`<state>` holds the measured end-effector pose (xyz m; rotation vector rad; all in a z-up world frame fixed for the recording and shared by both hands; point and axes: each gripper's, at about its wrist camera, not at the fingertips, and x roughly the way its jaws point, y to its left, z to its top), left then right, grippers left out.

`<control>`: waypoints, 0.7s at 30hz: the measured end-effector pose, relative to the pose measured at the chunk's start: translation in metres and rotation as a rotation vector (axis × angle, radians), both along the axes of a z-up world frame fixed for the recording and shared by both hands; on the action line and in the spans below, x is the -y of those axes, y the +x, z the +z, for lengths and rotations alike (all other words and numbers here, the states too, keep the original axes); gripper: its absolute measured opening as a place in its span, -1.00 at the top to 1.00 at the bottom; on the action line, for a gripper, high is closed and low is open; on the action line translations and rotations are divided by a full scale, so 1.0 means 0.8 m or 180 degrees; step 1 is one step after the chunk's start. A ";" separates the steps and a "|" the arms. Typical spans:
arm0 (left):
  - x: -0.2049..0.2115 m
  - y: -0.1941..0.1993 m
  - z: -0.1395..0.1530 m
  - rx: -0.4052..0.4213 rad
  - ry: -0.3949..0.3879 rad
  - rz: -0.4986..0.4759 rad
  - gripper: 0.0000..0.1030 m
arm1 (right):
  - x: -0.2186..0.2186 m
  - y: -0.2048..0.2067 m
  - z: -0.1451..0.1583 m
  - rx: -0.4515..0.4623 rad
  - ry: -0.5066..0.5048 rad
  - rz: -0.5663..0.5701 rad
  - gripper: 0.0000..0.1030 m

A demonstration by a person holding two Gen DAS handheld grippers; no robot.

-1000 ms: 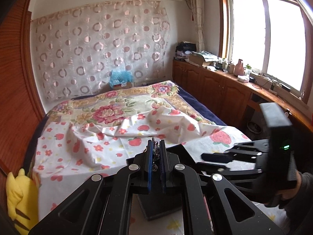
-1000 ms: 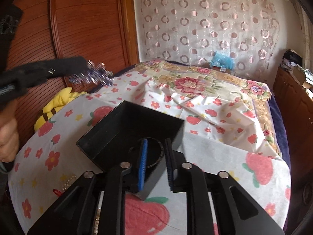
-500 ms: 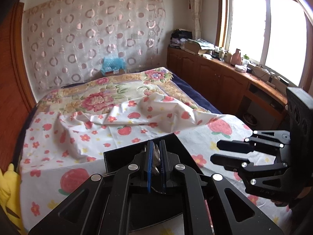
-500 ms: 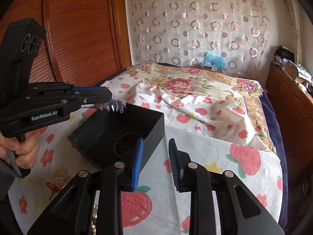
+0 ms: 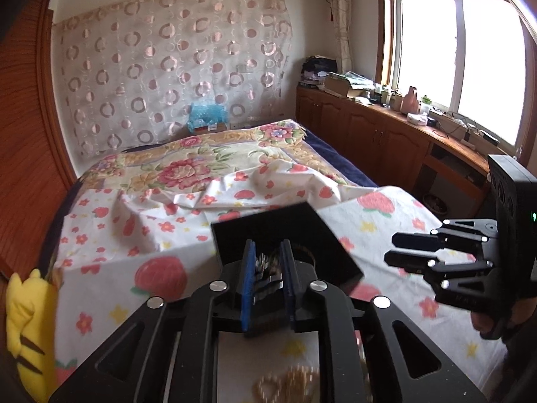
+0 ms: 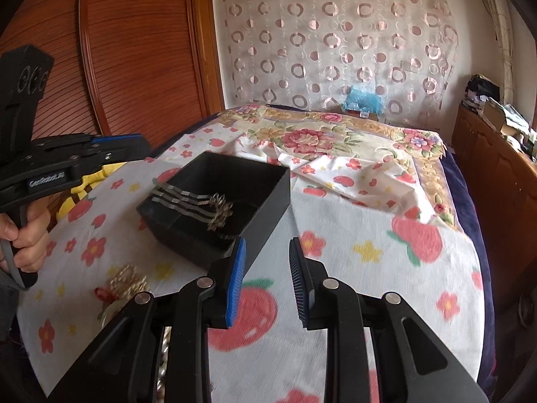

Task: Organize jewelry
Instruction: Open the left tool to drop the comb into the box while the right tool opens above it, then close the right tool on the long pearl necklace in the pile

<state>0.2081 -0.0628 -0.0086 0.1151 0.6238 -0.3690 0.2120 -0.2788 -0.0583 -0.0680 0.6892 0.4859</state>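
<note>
Sparkly jewelry piece – blurred, inside open black box

a bed fills the middle of the room, spread with a white sheet printed in strawberries and small flowers, and beyond that a big floral blanket. behind the bed's far end a sheer curtain with pink rings hangs over the wall, with a blue bundle at its foot. to the bed's left stands a reddish ribbed wooden wardrobe, and a yellow plush toy sits by the near corner. to the bed's right runs a low wooden cabinet, its top cluttered with books and bottles, under a wide window pouring in bright daylight.
</note>
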 end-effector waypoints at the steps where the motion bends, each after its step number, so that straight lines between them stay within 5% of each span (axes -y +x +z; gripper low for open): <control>1: -0.004 -0.011 -0.004 -0.0012 -0.0008 0.0001 0.71 | -0.001 -0.008 -0.002 -0.0004 0.0002 -0.0006 0.44; 21: -0.051 -0.138 -0.067 -0.0246 -0.0096 0.0086 0.68 | -0.035 -0.098 -0.051 -0.0376 -0.0001 0.0022 0.44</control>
